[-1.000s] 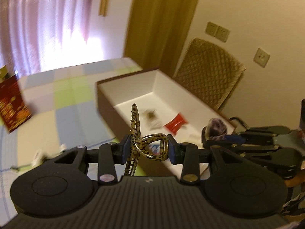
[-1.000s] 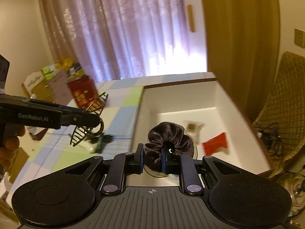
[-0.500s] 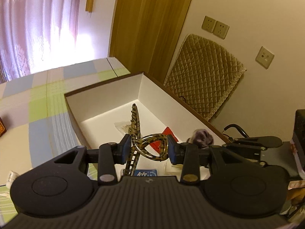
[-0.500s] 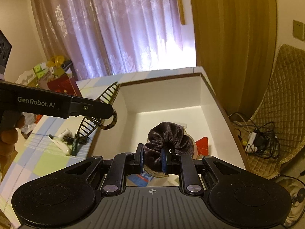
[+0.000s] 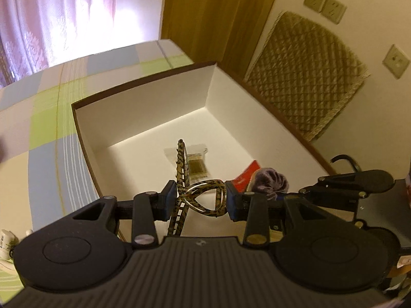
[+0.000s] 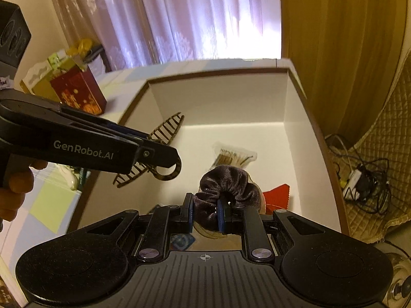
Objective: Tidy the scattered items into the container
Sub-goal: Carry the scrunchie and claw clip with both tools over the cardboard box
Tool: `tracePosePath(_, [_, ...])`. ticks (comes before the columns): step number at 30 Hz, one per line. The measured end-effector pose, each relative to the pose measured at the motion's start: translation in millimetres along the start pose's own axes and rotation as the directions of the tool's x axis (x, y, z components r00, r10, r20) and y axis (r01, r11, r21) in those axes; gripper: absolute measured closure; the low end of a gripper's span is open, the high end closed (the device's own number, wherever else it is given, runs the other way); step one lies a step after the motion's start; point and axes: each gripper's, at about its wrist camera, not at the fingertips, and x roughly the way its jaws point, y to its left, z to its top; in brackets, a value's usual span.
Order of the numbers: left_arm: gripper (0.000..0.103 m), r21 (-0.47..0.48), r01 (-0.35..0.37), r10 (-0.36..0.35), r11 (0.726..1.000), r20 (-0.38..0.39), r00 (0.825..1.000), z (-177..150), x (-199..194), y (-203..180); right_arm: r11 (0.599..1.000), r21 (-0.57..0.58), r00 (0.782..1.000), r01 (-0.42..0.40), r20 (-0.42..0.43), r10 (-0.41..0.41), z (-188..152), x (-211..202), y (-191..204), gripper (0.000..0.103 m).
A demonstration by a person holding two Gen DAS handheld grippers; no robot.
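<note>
So, quick rundown:
Left gripper: jaws closed down on a tortoiseshell hair claw, pinching its looped handles, comb teeth pointing away; held in the air over the box's near-left part.
Right gripper: jaws squeezed nearly together on a dark velvet scrunchie, also above the box interior.
Box: white inside, brown rim, sitting on a checked tablecloth.
Already in the box: clear packet of hairpins and a red packet on the floor.
Outside: red gift bag off to the left.
</note>
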Motion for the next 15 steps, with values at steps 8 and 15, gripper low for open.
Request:
tracePosePath(8, [0.069,-0.017,-0.049,0.047,0.999,-0.083,0.995,9.9,26.8,11.2,0.999,-0.022,0.998,-0.039,-0.054,0.038,11.1,20.3,-7.5,0.082])
tracePosePath(15, [0.071,-0.03,-0.048,0.045,0.998,-0.108,0.993,10.7,33.1,14.3,0.998,-0.024,0.997,-0.051,-0.061,0.049,16.0,27.0,-8.7,0.082])
